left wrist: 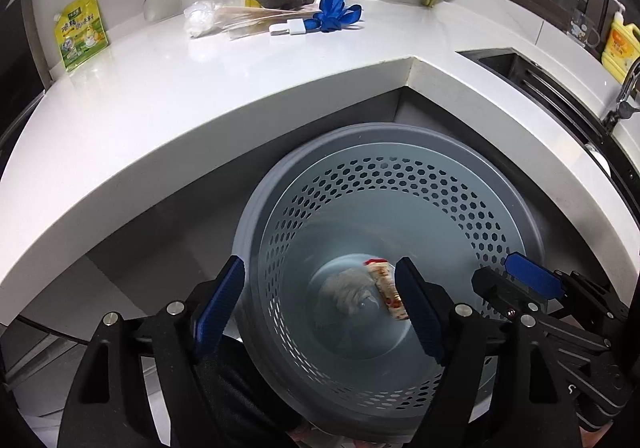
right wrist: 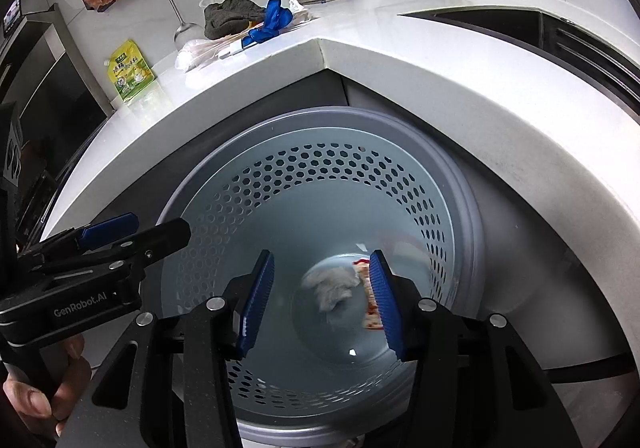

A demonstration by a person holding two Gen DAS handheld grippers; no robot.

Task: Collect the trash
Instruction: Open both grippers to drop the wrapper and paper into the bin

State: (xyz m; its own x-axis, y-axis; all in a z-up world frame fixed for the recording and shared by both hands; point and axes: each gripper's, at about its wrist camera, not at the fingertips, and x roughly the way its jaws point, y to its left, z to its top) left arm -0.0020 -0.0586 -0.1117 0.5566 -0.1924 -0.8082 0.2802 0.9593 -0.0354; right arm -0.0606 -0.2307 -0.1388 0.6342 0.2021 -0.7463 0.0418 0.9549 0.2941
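White bench is wrapping the corner; grey perforated bin is sitting on the floor below its edge. I'm holding both grippers over the bin: left gripper fingers spread, nothing between them; right gripper fingers also spread and empty. Crumpled tissue and snack wrapper are lying on the bin bottom.

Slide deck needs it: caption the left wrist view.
Both open grippers above the perforated bin, holding a wrapper and tissue.
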